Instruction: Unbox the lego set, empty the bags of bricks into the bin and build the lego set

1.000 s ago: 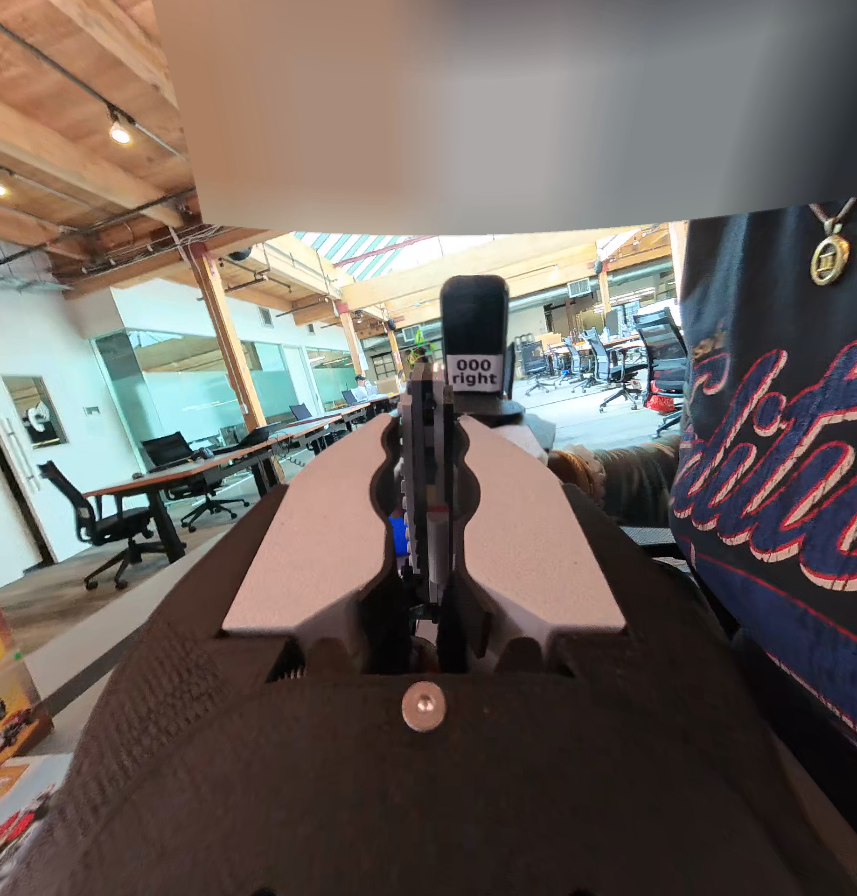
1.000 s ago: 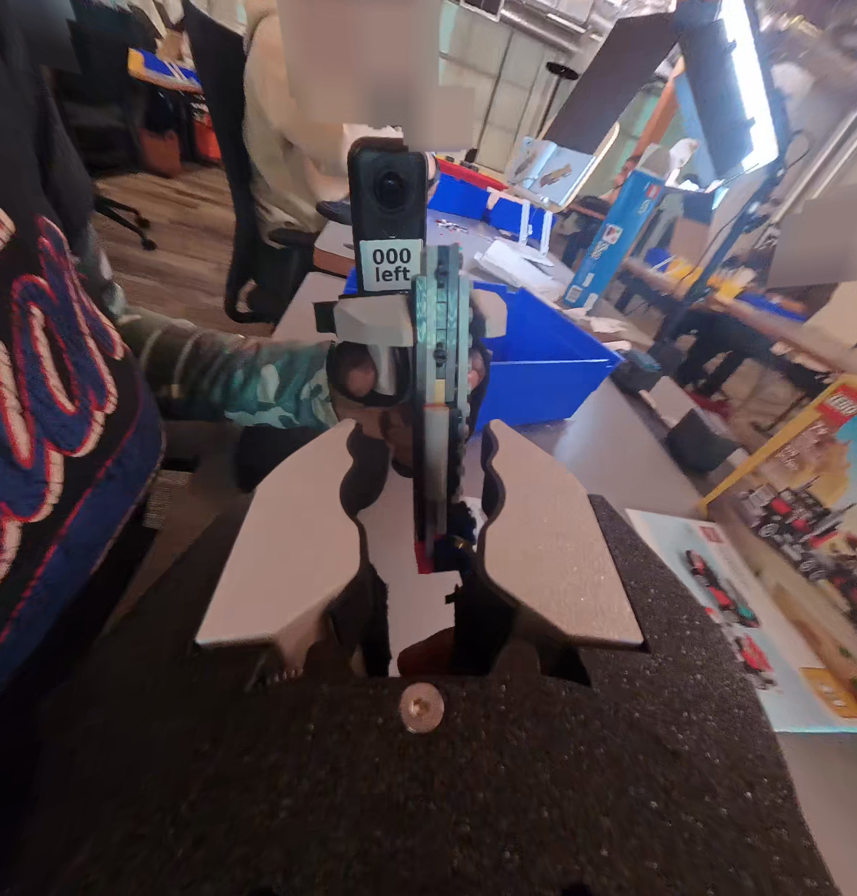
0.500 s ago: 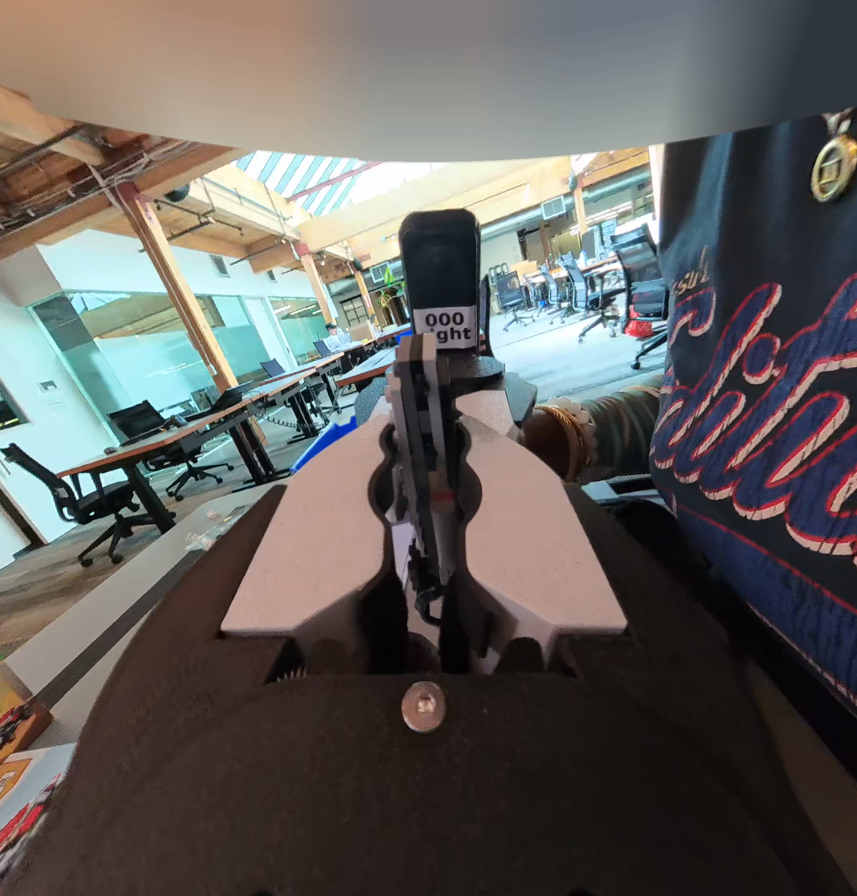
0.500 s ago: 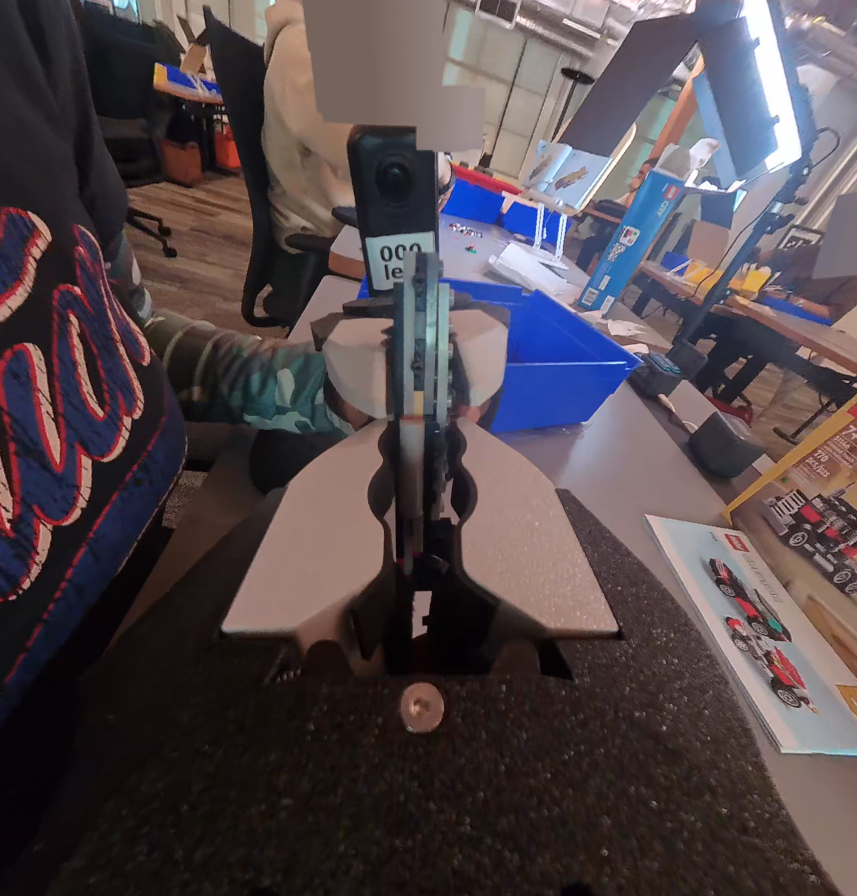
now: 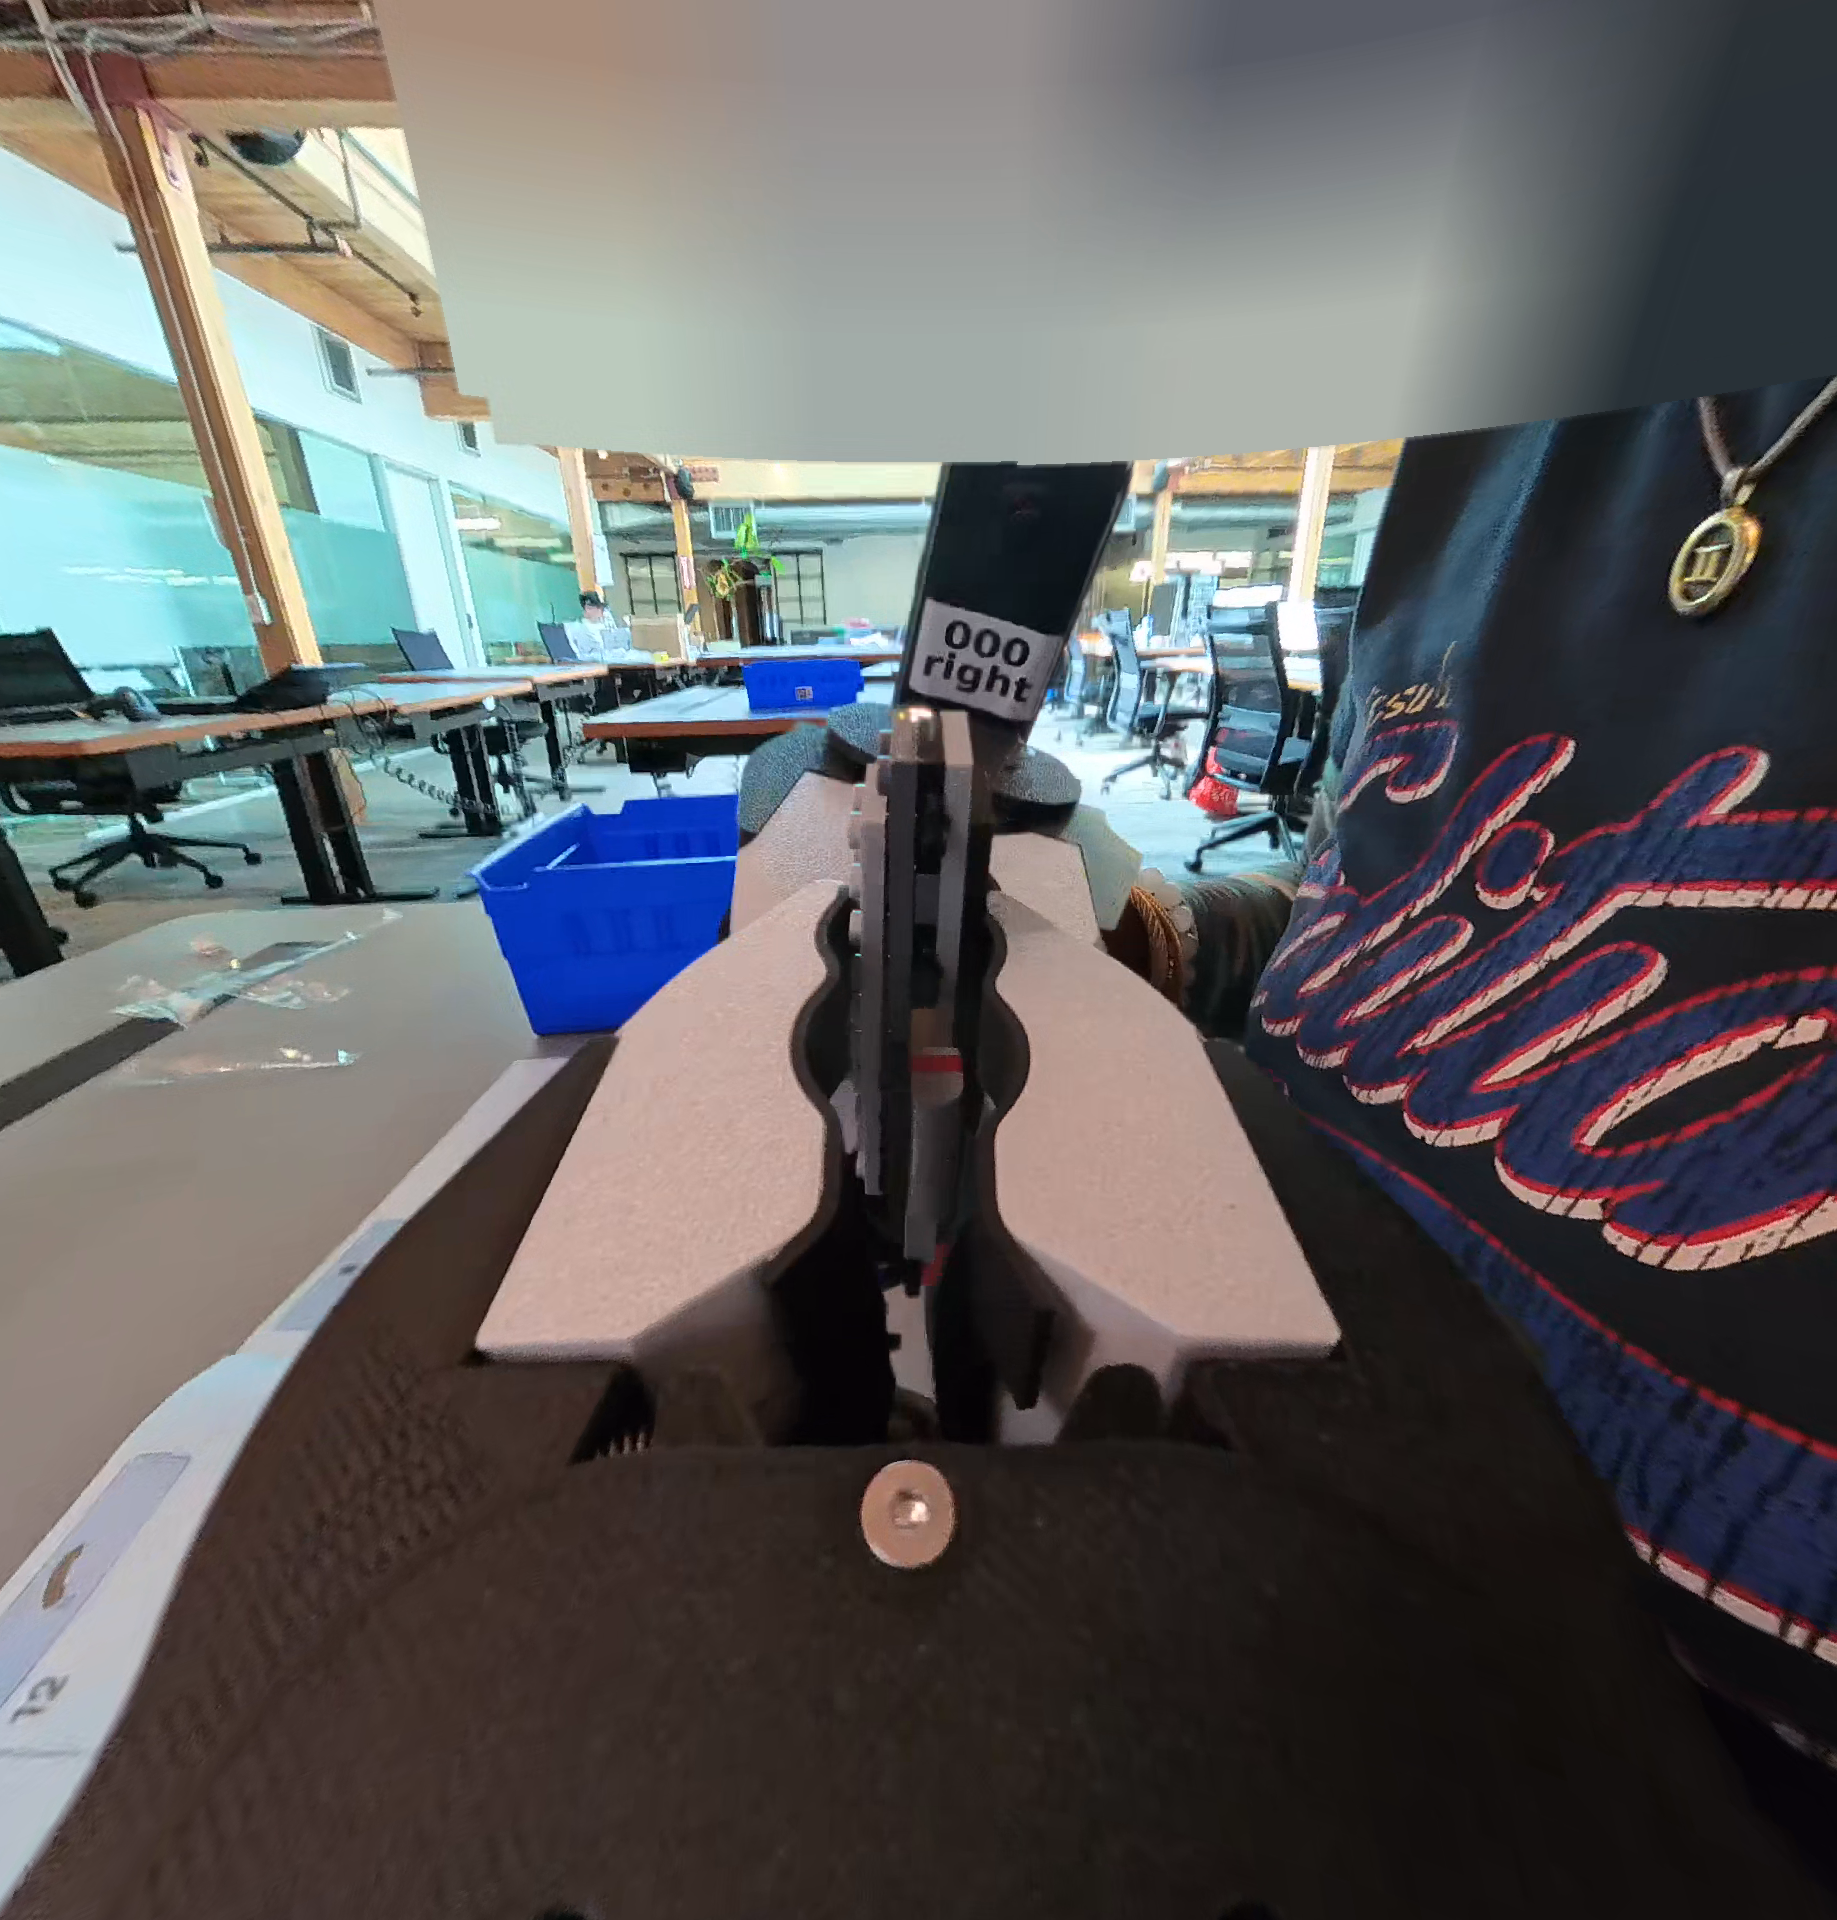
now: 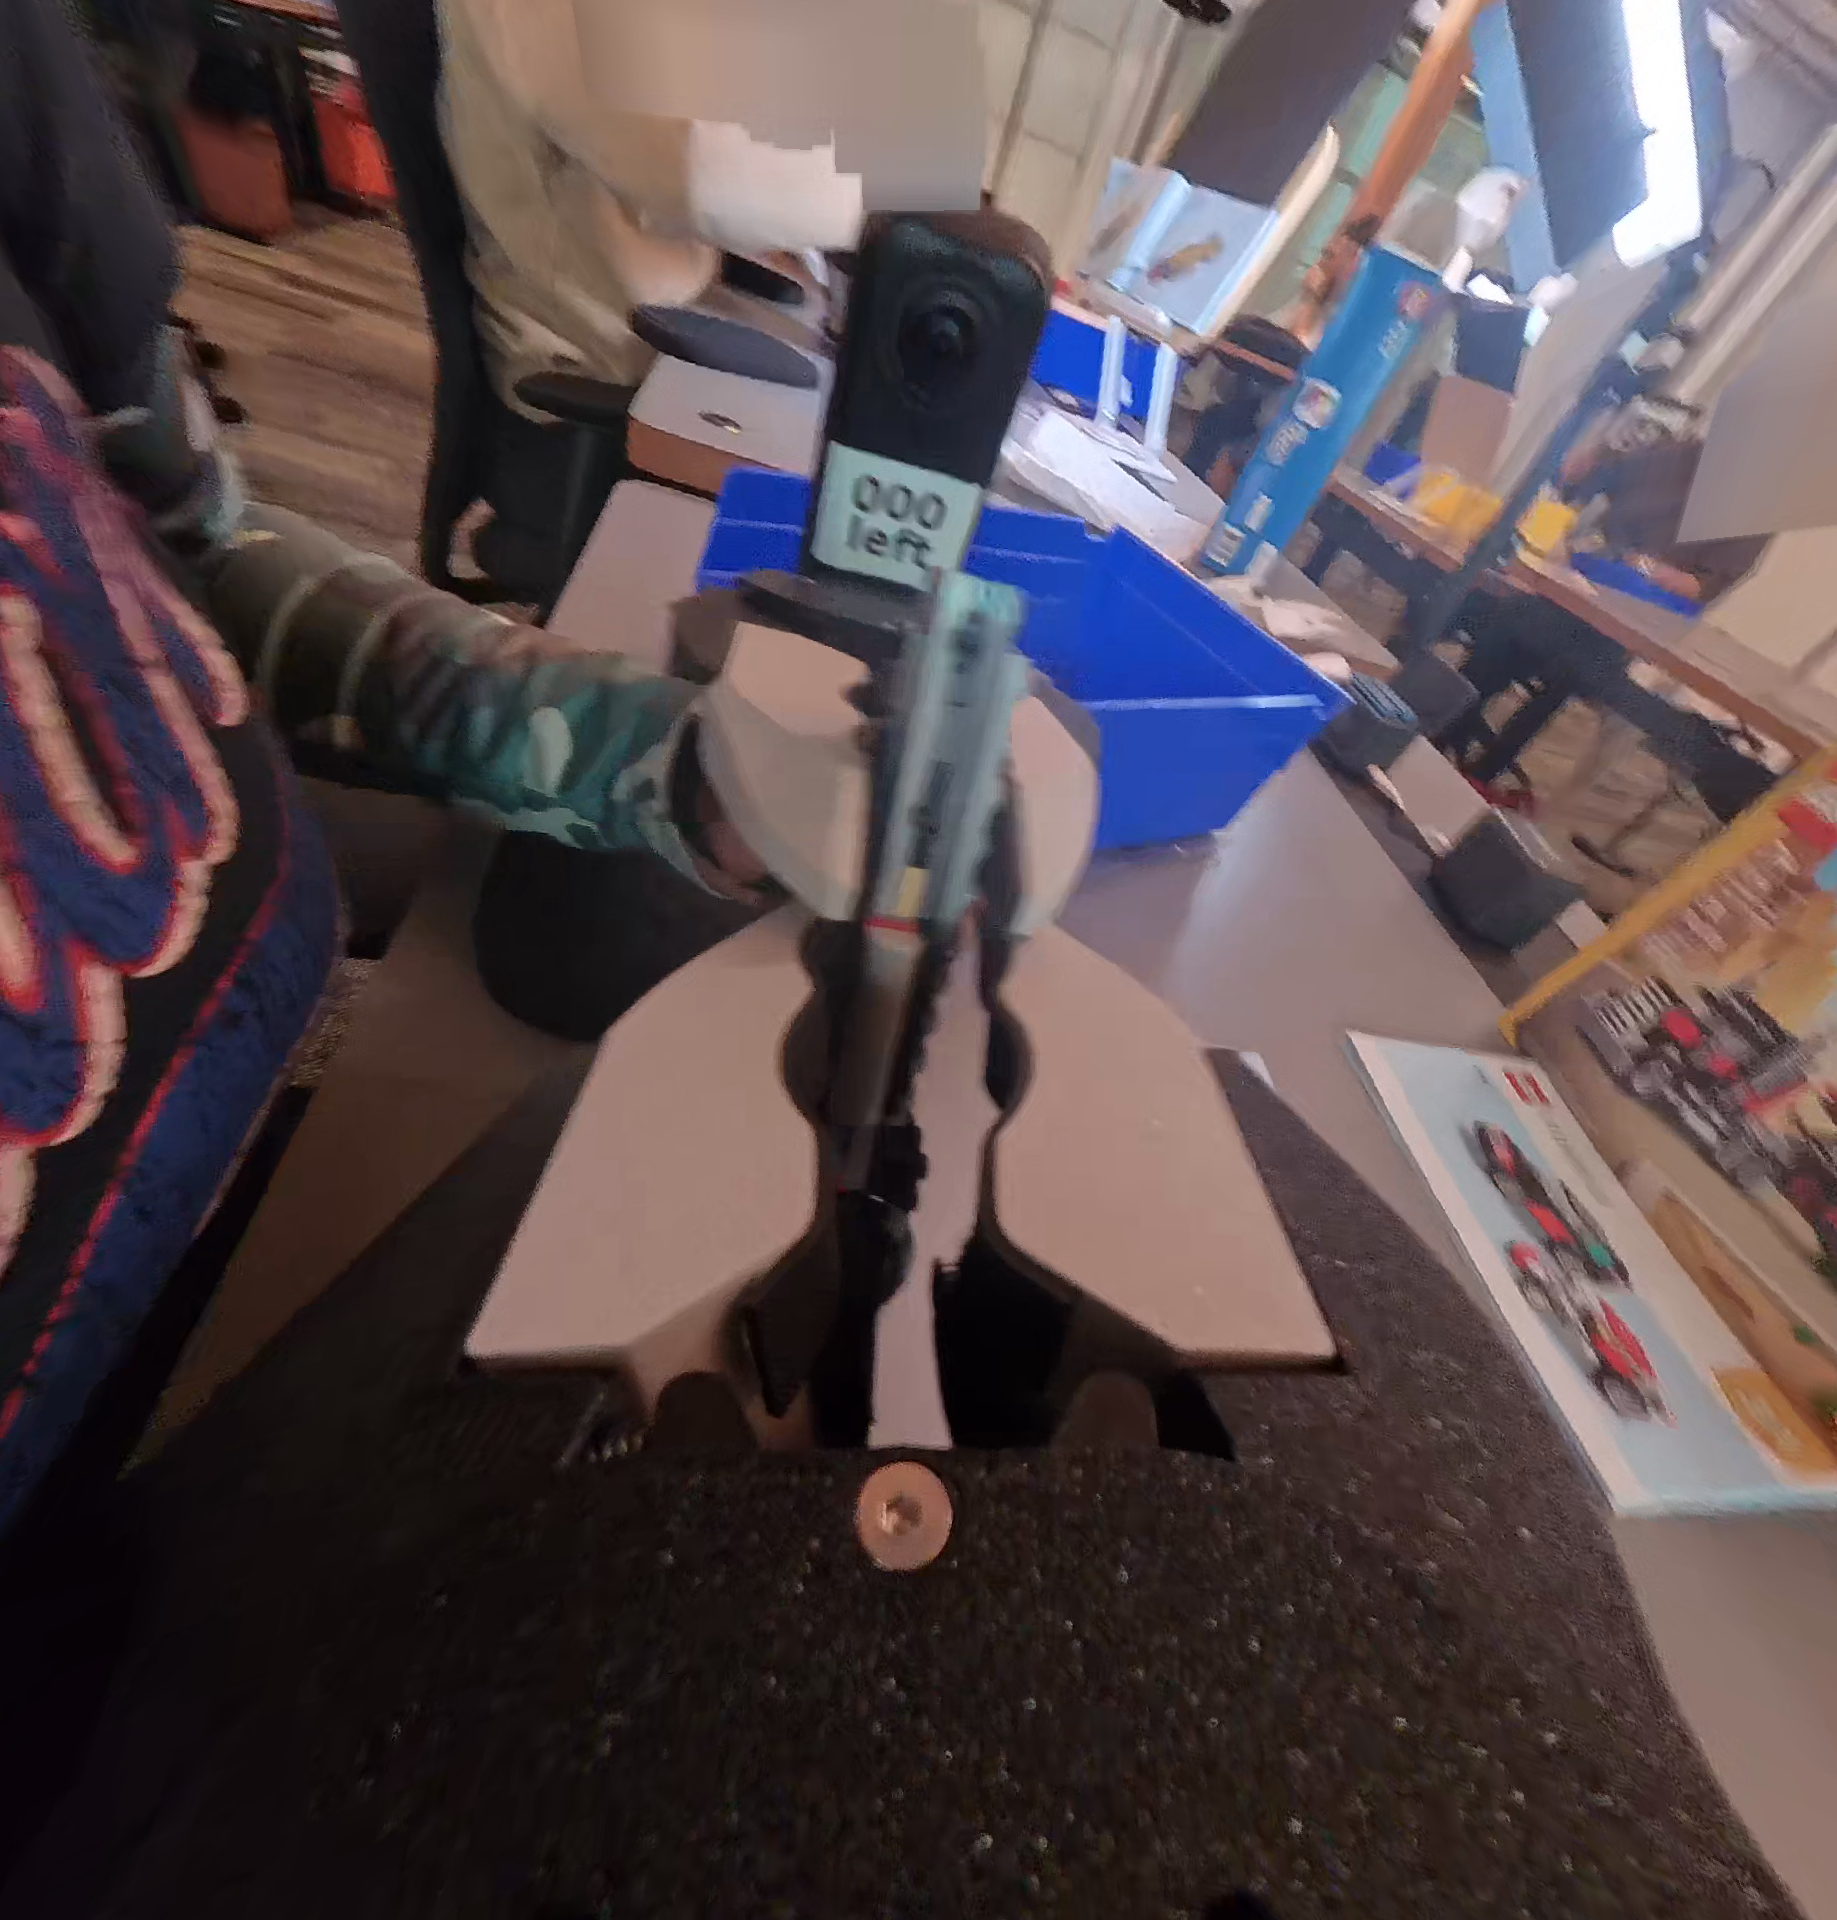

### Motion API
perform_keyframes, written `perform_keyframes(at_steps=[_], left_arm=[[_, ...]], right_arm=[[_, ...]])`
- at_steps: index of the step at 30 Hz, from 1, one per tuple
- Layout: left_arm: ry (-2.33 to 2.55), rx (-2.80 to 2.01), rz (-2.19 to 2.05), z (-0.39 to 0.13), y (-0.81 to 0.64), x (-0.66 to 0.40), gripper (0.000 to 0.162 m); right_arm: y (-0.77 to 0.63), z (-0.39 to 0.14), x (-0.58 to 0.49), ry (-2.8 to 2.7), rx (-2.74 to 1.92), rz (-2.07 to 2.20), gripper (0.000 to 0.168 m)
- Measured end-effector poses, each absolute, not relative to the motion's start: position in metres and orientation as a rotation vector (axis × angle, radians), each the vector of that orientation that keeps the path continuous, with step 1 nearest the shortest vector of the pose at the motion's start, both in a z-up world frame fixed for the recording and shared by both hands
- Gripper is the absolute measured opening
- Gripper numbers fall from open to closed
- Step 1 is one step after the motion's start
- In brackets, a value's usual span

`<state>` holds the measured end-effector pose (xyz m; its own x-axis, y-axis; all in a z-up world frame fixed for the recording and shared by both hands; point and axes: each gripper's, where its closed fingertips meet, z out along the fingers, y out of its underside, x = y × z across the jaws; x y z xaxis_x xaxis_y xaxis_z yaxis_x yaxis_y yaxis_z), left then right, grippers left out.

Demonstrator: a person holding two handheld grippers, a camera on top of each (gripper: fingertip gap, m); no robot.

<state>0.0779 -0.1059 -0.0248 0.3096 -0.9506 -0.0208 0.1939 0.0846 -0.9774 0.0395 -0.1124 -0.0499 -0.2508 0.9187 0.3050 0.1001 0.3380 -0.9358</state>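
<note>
Your right wrist view is motion-blurred. The blue bin (image 5: 607,914) is half hidden behind your left gripper (image 5: 909,1039); its contents stay unseen.

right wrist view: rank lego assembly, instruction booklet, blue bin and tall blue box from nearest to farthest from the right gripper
1. lego assembly, clamped in the right gripper.
2. instruction booklet, flat on the table, right.
3. blue bin, ahead, behind the assembly.
4. tall blue box, upright, beyond the bin.

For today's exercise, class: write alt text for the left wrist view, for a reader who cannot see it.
The left tongs grip a thin grey stack of Lego plates edge-on, its far end held by the right tongs. Behind, a blue plastic bin and clear empty bags sit on the grey table.
</note>
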Motion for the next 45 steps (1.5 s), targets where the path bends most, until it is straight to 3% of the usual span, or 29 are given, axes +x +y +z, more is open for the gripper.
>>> perform_keyframes(at_steps=[10, 11, 12, 15, 18, 24, 25, 26, 34, 35, 37, 40, 43, 45], left_arm=[[0.914, -1.103, -1.001, -0.020, -0.111, 0.080, 0.022], [0.904, -1.119, -0.948, -0.020, -0.107, 0.078, 0.025], [0.878, -1.122, -0.884, -0.017, -0.102, 0.074, 0.042], [0.908, -1.134, -0.713, -0.016, -0.098, 0.068, 0.048], [1.049, -1.198, -0.693, -0.028, -0.106, 0.074, 0.025], [1.074, -1.205, -0.773, -0.024, -0.110, 0.078, 0.020], [1.068, -1.195, -0.789, -0.024, -0.111, 0.080, 0.020], [1.062, -1.185, -0.827, -0.024, -0.113, 0.082, 0.019], [1.014, -1.225, -0.951, -0.035, -0.110, 0.083, 0.020], [1.015, -1.245, -0.914, -0.036, -0.108, 0.082, 0.022], [1.013, -1.244, -0.835, -0.031, -0.104, 0.076, 0.056], [1.076, -1.216, -0.782, -0.023, -0.111, 0.073, 0.048], [1.136, -1.228, -0.775, -0.023, -0.116, 0.076, 0.020], [1.161, -1.274, -0.755, -0.028, -0.114, 0.076, 0.019]], right_arm=[[-0.114, -0.043, 0.041, -1.480, -0.956, 1.071, 0.019], [-0.111, -0.045, 0.041, -1.487, -0.962, 1.030, 0.019], [-0.109, -0.048, 0.041, -1.499, -0.972, 0.998, 0.019], [-0.108, -0.053, 0.042, -1.507, -1.002, 1.006, 0.019], [-0.109, -0.050, 0.044, -1.494, -0.995, 1.053, 0.019], [-0.114, -0.044, 0.045, -1.511, -0.993, 1.140, 0.020], [-0.114, -0.041, 0.045, -1.487, -0.994, 1.168, 0.028], [-0.120, -0.040, 0.046, -1.504, -0.967, 1.212, 0.020], [-0.115, -0.053, 0.048, -1.481, -1.049, 1.180, 0.019], [-0.114, -0.056, 0.049, -1.486, -1.054, 1.166, 0.020], [-0.114, -0.063, 0.052, -1.520, -1.053, 1.130, 0.020], [-0.115, -0.065, 0.055, -1.543, -1.047, 1.109, 0.020], [-0.110, -0.063, 0.056, -1.533, -1.043, 1.083, 0.020], [-0.107, -0.067, 0.057, -1.557, -1.043, 1.024, 0.020]])
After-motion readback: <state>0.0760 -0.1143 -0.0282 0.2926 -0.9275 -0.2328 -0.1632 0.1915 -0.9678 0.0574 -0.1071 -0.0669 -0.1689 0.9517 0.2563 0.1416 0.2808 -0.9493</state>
